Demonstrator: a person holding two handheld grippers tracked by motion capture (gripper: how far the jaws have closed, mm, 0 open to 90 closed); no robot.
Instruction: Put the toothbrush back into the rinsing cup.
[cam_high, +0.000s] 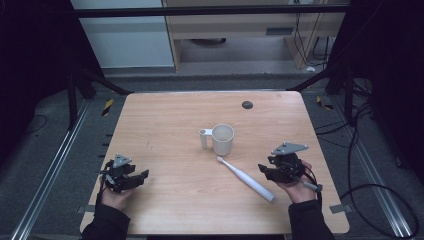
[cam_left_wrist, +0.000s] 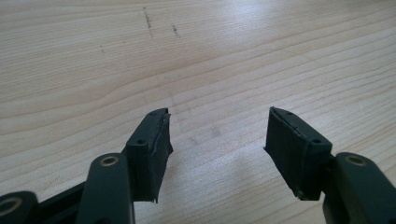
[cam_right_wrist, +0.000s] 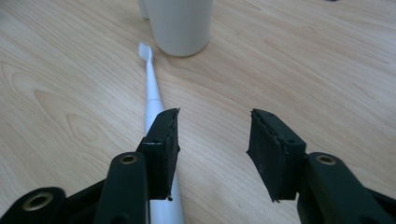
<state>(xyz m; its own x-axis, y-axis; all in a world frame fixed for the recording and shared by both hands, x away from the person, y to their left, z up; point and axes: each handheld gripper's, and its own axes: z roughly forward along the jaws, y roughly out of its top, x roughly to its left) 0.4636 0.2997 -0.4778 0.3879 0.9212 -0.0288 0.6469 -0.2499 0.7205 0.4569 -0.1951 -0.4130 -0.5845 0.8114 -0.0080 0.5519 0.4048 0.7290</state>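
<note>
A white mug (cam_high: 222, 139) with a side handle stands upright near the middle of the wooden table (cam_high: 165, 115). Just in front of the mug, a white electric toothbrush (cam_high: 245, 178) lies flat, its brush head towards the mug. My right gripper (cam_high: 262, 170) hovers to the right of the toothbrush handle, open. In the right gripper view, the toothbrush (cam_right_wrist: 152, 93) runs beneath the left jaw of my right gripper (cam_right_wrist: 212, 126) towards the mug (cam_right_wrist: 180, 25), and nothing is between the jaws. My left gripper (cam_high: 144, 175) is at the front left, and my left gripper (cam_left_wrist: 217, 123) is open over bare wood.
A small black round mark (cam_high: 247, 105) sits on the table's far side. Metal rails and cables run along the floor on both sides of the table. A pale cabinet stands beyond the far edge.
</note>
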